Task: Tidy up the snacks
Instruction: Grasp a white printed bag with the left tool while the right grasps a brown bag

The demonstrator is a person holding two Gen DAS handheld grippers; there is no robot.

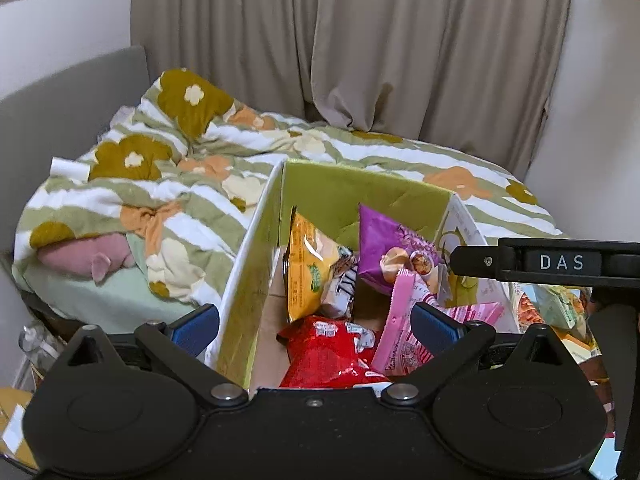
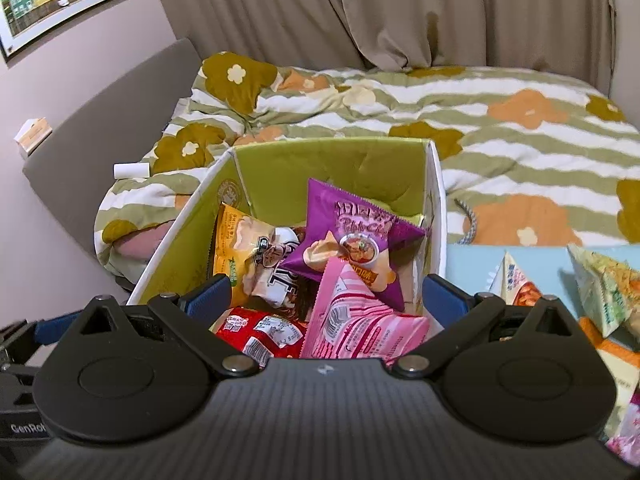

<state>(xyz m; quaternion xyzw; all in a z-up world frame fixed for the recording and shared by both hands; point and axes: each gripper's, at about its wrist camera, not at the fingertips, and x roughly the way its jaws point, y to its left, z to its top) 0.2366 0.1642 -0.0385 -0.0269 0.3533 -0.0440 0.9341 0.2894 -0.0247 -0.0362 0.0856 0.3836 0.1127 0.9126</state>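
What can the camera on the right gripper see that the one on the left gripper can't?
Only the right view shows the framed picture of colourful houses whole, and the small box on the headboard. Only the left view shows the pink soft toy clearly, and the other gripper's arm marked DAS. Both show the green-lined box, with the purple bag, pink bag and red bag inside, on the flowered bed.

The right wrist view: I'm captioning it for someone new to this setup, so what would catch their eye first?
The open green-lined box in the middle, crammed with bright snack bags: a purple chips bag on top, a pink packet in front, a red one at lower left. Behind it lies the flower-patterned duvet; more snacks wait at the right. The right gripper is wide open above the box.
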